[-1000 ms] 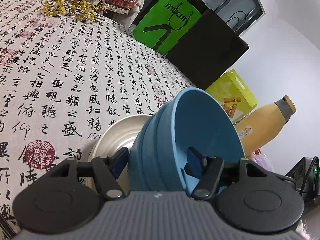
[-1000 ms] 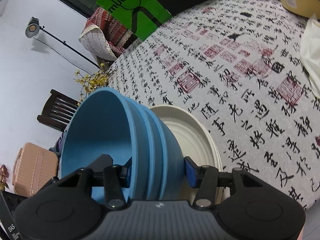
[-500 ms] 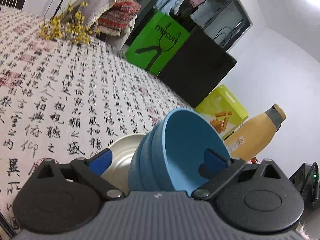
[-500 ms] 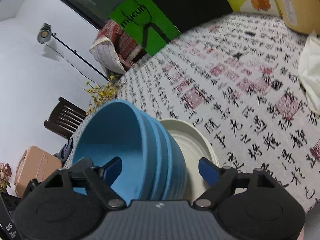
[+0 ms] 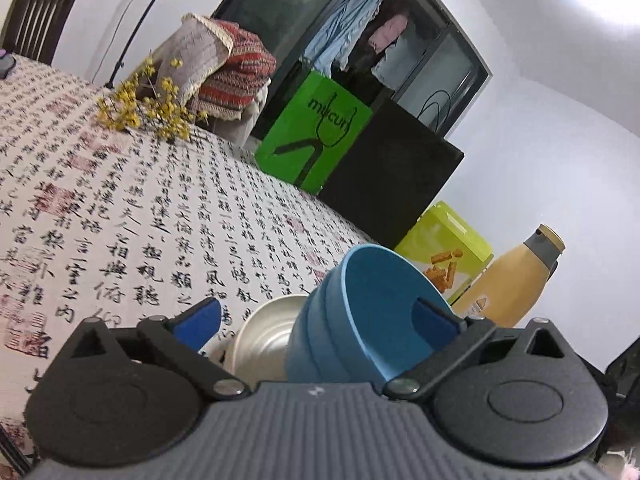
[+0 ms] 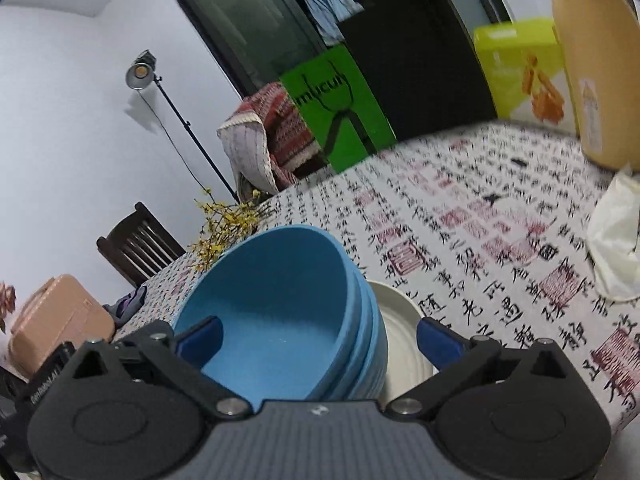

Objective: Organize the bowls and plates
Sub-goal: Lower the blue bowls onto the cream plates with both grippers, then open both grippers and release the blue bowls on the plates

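Note:
A stack of nested blue bowls (image 5: 360, 320) stands on cream plates (image 5: 260, 336) on the calligraphy-print tablecloth. My left gripper (image 5: 316, 320) is open wide at one side of the stack; its right pad hangs inside the top bowl and its left pad outside, neither pressing. The right wrist view shows the same blue bowls (image 6: 272, 320) and cream plates (image 6: 400, 340) from the opposite side. My right gripper (image 6: 320, 340) straddles the bowls' wall, its jaws opening, with the pads clear of it.
Yellow dried flowers (image 5: 144, 108) lie at the table's far edge. A green bag (image 5: 316, 140), black box (image 5: 392, 184), lime snack box (image 5: 448, 256) and yellow bottle (image 5: 512, 280) stand beyond the bowls. A white cloth (image 6: 616, 248) lies at the right.
Both grippers have let go of the bowls' wall and spread wide. Both have drawn back a little and tipped upward. The bowls stay on the plates.

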Available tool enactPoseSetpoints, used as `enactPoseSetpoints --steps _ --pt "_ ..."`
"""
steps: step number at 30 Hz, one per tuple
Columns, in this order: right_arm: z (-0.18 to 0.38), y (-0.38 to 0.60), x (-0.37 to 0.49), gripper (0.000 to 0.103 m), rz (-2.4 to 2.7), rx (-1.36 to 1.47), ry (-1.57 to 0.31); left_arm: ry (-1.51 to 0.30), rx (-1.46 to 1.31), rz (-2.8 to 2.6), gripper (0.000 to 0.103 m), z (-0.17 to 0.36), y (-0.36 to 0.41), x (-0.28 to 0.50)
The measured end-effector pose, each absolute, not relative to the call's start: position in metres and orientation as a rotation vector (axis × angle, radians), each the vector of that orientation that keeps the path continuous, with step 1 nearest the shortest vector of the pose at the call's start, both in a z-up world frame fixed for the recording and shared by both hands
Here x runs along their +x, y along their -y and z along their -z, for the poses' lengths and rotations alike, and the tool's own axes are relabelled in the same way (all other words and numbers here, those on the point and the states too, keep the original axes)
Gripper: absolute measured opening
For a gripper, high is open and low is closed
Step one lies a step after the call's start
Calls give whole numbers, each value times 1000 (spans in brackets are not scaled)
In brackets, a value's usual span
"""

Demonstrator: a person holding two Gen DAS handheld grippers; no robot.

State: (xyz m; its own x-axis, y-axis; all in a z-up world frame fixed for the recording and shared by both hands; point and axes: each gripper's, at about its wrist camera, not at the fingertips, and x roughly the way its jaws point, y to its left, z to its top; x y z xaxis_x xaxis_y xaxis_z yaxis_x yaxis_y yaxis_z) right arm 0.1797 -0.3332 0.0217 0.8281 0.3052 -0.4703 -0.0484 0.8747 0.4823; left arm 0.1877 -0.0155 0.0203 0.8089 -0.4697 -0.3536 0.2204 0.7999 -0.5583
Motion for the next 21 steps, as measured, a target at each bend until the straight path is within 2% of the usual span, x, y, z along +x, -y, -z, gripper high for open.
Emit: enactPoseSetpoints --steps 15,21 --pt "-15 302 128 103 -155 282 -361 -383 -426 369 103 -23 11 146" --pt "-13 295 109 103 -150 248 -337 -366 -410 367 103 -23 9 130"
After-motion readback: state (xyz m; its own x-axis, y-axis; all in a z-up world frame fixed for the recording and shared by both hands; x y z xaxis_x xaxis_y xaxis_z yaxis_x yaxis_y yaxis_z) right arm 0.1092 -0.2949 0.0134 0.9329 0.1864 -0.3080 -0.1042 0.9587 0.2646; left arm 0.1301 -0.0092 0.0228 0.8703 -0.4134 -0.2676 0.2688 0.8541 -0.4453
